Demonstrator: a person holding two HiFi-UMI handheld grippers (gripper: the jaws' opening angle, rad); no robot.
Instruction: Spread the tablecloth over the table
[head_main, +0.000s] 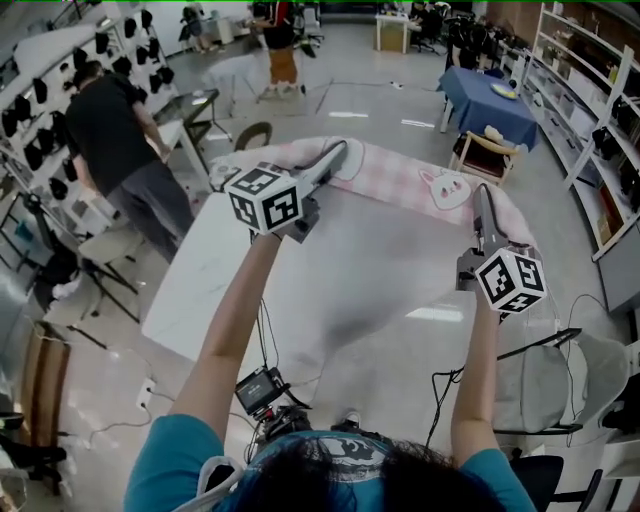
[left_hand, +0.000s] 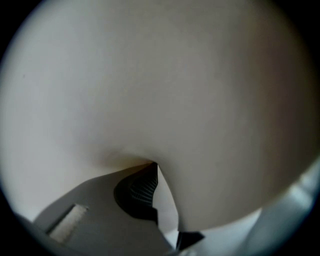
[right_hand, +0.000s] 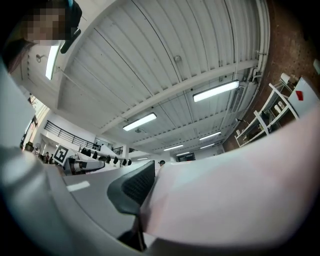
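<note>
The tablecloth (head_main: 398, 178) is pink-checked with a rabbit print, and its pale underside billows over the white table (head_main: 185, 292). In the head view both grippers are raised, each holding an edge of the cloth. My left gripper (head_main: 336, 154) is shut on the cloth at the far left. My right gripper (head_main: 481, 196) is shut on it at the far right. In the left gripper view the pale cloth (left_hand: 165, 90) fills nearly everything and runs down between the jaws of the left gripper (left_hand: 156, 200). In the right gripper view the cloth (right_hand: 240, 190) is pinched against the dark ribbed pad (right_hand: 136, 187).
A person in black (head_main: 115, 140) stands beyond the table's left side, near a chair (head_main: 252, 134). A blue-covered table (head_main: 490, 105) and shelves (head_main: 600, 120) are at the far right. A black chair (head_main: 560, 385) stands at the near right. Cables lie on the floor by my feet.
</note>
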